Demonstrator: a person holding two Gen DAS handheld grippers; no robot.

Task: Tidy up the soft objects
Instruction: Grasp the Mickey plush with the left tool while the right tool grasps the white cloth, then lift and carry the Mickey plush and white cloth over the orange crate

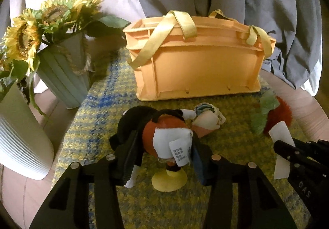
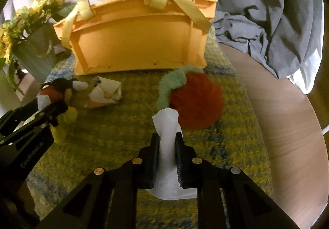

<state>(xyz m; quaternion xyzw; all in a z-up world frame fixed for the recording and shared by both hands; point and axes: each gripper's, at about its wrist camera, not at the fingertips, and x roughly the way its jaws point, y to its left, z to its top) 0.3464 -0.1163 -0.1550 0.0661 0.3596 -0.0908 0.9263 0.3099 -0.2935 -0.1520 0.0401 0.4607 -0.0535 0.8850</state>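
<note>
The left gripper [image 1: 164, 153] has its fingers squeezed on a black and orange plush toy [image 1: 162, 132], whose face is hidden. The right gripper [image 2: 167, 146] pinches a white cloth [image 2: 167, 126]. A fuzzy red and green toy [image 2: 193, 97] lies near the orange basket [image 2: 139, 40], whose inside is hidden.

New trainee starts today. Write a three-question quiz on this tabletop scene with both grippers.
1. True or false: the right gripper is shut on the white cloth.
2. What does the left gripper grip? A) the orange crate B) the plush toy C) the sunflower vase
3. Fill in: the red and green fuzzy toy lies on the ____ in front of the orange crate.

Key: 1 true; 2 B, the plush toy; 3 mat.
</note>
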